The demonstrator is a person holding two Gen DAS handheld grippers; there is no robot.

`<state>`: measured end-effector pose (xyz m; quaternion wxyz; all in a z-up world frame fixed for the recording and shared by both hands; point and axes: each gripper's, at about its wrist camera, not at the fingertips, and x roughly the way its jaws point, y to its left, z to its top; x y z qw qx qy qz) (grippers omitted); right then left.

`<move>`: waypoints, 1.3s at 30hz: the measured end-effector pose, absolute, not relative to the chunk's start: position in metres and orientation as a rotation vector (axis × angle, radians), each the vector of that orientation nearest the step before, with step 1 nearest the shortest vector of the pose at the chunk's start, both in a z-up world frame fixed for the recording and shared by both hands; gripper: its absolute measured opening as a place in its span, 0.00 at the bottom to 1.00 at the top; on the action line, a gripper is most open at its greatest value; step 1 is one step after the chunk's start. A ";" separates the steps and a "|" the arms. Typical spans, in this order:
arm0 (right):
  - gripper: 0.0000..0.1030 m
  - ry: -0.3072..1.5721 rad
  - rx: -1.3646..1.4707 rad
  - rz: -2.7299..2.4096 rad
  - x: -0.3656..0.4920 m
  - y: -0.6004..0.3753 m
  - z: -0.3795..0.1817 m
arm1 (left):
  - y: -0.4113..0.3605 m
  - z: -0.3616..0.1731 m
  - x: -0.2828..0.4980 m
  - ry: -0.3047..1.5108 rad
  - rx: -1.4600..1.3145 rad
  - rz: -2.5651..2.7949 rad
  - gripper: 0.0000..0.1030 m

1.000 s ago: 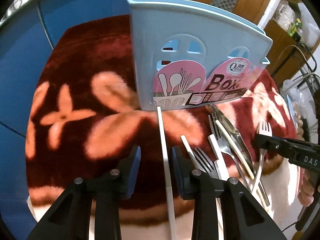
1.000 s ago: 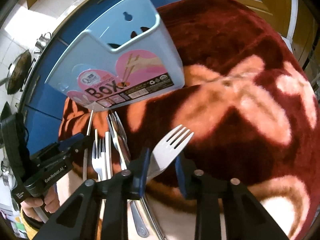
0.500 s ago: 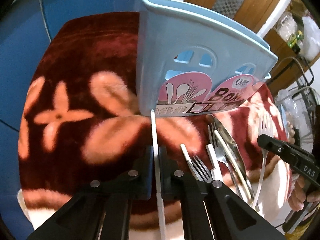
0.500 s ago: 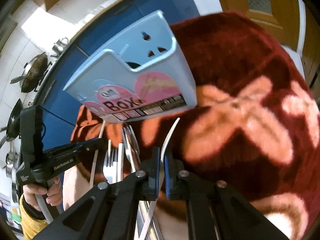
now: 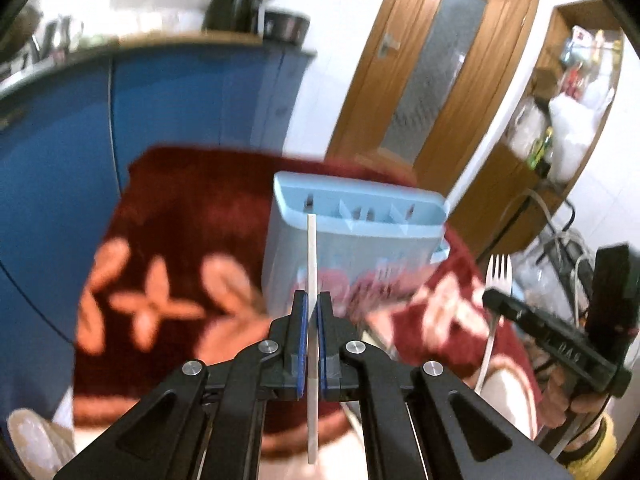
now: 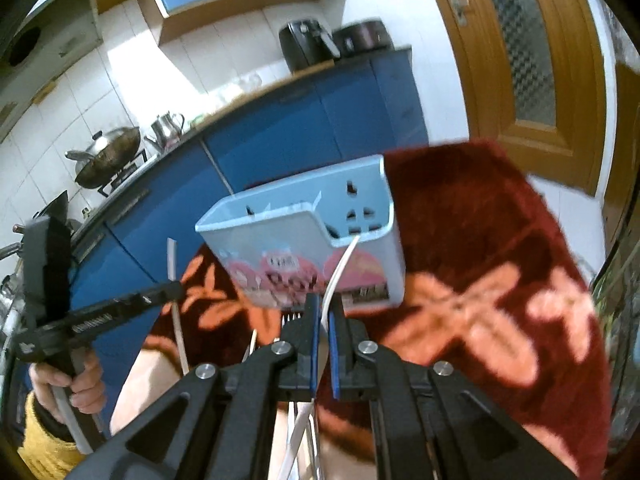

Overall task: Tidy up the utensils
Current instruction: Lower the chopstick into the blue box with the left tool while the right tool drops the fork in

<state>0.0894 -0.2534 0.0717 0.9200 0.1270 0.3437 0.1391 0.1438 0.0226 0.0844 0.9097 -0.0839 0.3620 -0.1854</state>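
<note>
A light blue utensil box (image 5: 356, 236) with a pink label stands on the red flowered cloth (image 5: 180, 232); it also shows in the right wrist view (image 6: 312, 240). My left gripper (image 5: 311, 312) is shut on a white chopstick (image 5: 312, 264), held up with its tip level with the box's left compartment. My right gripper (image 6: 325, 312) is shut on a silver fork (image 6: 340, 268), seen edge-on and raised in front of the box. The fork (image 5: 498, 276) and right gripper (image 5: 552, 344) also show at the right of the left wrist view. The left gripper (image 6: 120, 308) with its chopstick (image 6: 174, 272) shows at the left of the right wrist view.
More utensils lie on the cloth under my right gripper (image 6: 296, 432), mostly hidden. Blue kitchen cabinets (image 5: 120, 120) stand behind the table, a wooden door (image 5: 436, 76) to the right, and a cluttered shelf (image 5: 560, 128) at far right.
Both grippers have lifted off the cloth, the left with the chopstick and the right with the fork. The views now tilt up and look over the box's open top.
</note>
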 end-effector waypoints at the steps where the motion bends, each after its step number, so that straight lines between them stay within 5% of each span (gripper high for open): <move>1: 0.06 0.679 0.250 0.280 0.088 -0.254 0.076 | 0.023 0.092 0.144 0.715 -0.174 -0.379 0.04; 17: 0.06 0.389 0.164 0.182 0.107 -0.248 0.138 | 0.013 0.181 0.169 0.296 -0.189 -0.271 0.04; 39: 0.06 0.289 0.003 0.050 0.191 -0.237 0.102 | -0.012 0.097 0.215 0.330 -0.145 -0.215 0.04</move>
